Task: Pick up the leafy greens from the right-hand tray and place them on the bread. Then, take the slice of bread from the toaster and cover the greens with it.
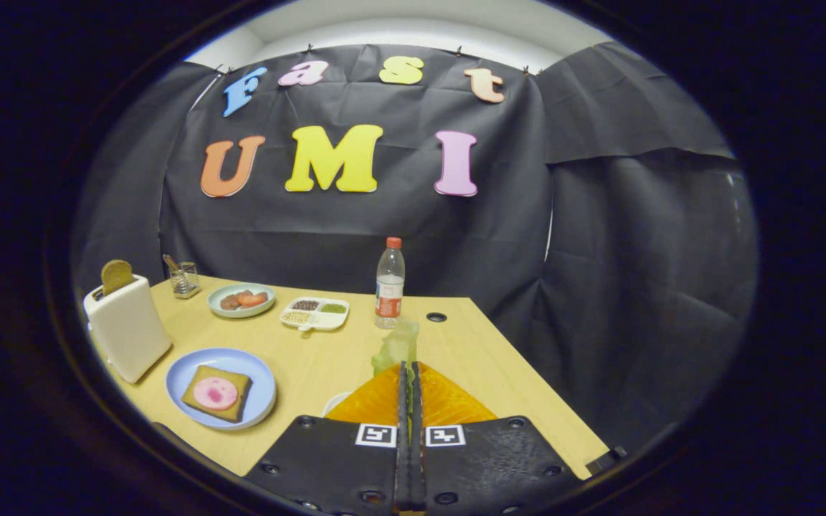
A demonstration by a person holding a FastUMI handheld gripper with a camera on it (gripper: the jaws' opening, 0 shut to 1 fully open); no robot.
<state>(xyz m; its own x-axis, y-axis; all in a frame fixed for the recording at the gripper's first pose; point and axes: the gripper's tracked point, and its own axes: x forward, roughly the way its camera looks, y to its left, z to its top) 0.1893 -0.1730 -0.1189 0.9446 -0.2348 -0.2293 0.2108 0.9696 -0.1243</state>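
Fingers (pixel 409 369) pressed together, almost no gap between them, pinching a pale leafy green (pixel 397 345) at their tips. Leaf stands up just ahead of the fingertips, lifted off the orange tray (pixel 449 405) that lies directly under the fingers. Whether the leaf's lower edge still touches the tray, cannot tell.

Wooden bench (pixel 327 358) carries the rest. Off to the left of the fingers, a blue plate (pixel 259 376) with a slice of bread (pixel 201 380) on it; a round pink slice of meat (pixel 215 393) lies on top of the bread. Plate and tray near each other but apart.

Further left, a white toaster (pixel 126 330) stands just beside the blue plate, with a second slice of bread (pixel 117 275) sticking up out of its slot.

Beyond the plate, toward the black cloth wall: a small green dish (pixel 225 292) with reddish and brown pieces of food, a white divided tray (pixel 315 322) with small fillings, and a glass holder (pixel 185 279) with utensils behind the dish.

Plastic bottle (pixel 389 284) with a red cap upright beyond the leaf. Small dark hole (pixel 437 317) in the bench just right of the bottle.
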